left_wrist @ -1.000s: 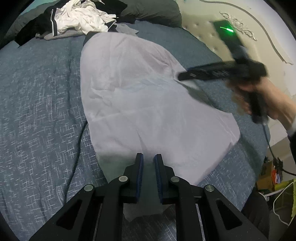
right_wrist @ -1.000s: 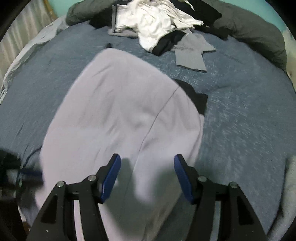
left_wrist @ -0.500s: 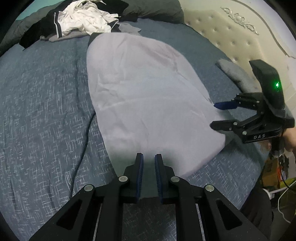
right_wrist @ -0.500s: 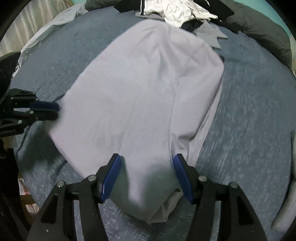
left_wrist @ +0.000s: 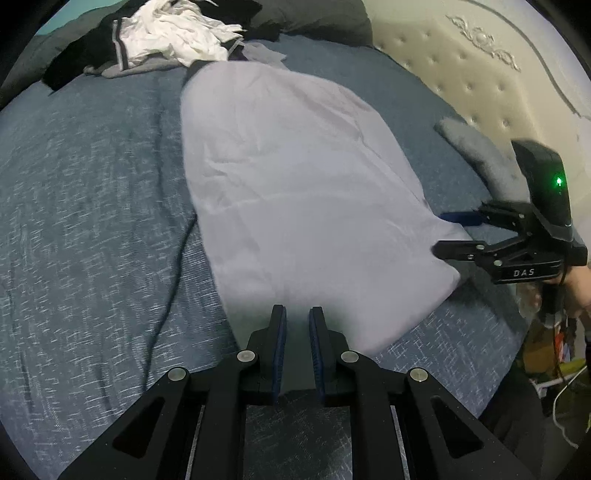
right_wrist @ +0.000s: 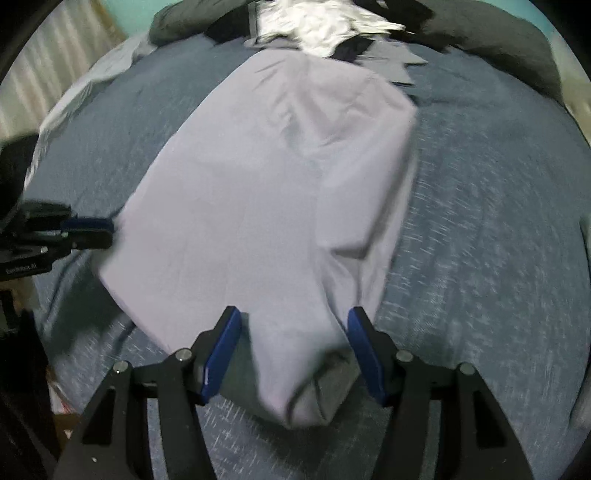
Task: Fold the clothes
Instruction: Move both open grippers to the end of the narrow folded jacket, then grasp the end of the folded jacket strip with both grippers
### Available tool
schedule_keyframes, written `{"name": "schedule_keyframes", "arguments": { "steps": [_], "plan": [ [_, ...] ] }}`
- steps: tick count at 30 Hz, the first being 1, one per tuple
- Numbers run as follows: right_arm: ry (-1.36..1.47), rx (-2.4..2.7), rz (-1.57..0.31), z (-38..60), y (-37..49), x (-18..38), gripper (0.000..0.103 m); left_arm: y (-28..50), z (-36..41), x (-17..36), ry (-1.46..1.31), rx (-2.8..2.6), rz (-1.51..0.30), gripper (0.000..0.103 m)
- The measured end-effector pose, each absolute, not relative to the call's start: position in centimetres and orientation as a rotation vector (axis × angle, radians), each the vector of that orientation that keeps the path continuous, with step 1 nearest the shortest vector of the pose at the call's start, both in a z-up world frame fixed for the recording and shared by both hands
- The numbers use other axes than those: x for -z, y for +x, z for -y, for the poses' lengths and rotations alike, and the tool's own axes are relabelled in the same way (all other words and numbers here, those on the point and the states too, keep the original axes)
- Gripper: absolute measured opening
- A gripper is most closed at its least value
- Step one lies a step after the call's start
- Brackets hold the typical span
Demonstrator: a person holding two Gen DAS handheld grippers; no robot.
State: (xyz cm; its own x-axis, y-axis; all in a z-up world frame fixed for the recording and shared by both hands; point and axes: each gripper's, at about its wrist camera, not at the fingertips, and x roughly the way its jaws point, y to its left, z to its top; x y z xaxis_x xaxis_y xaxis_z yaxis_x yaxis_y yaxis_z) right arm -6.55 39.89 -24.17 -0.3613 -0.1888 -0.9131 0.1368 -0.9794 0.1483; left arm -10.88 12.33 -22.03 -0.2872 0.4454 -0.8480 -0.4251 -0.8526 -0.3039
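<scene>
A pale lilac garment [left_wrist: 295,184] lies spread flat on the blue-grey bedspread [left_wrist: 92,221]. One long side is folded inward, seen in the right wrist view [right_wrist: 362,155]. My left gripper [left_wrist: 297,314] hovers over the garment's near hem. Its jaws stand a narrow gap apart with only shaded cloth behind them. From the right wrist view the left gripper [right_wrist: 107,232] sits at the cloth's left edge. My right gripper [right_wrist: 294,312] is open wide and straddles the bunched hem corner [right_wrist: 314,387] without pressing it. In the left wrist view the right gripper [left_wrist: 439,234] is at the garment's headboard-side edge.
A heap of white, black and grey clothes [left_wrist: 173,33] lies at the far end of the bed beside dark bedding [right_wrist: 498,48]. A cream tufted headboard [left_wrist: 480,74] runs along the right, with a grey cloth [left_wrist: 476,151] before it. A hand [left_wrist: 576,284] holds the right gripper near the bed's edge.
The right gripper swung from above the middle of the garment down to the hem corner by the headboard. The left gripper barely moved, and the hem under it now reaches less far back.
</scene>
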Motion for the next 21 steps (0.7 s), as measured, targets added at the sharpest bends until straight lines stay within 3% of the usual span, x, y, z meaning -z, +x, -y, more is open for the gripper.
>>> {"name": "schedule_keyframes", "arguments": {
  "steps": [10,21],
  "plan": [
    [1.685,2.420,0.524,-44.6,-7.1,24.5,0.072,-12.3,-9.8,21.6,-1.477,-2.145,0.148,0.015],
    [1.759,2.302,0.642,-44.8,-6.8,27.3,0.078,-14.1,-9.1,25.3,-1.562,-2.008,0.350,0.037]
  ]
}}
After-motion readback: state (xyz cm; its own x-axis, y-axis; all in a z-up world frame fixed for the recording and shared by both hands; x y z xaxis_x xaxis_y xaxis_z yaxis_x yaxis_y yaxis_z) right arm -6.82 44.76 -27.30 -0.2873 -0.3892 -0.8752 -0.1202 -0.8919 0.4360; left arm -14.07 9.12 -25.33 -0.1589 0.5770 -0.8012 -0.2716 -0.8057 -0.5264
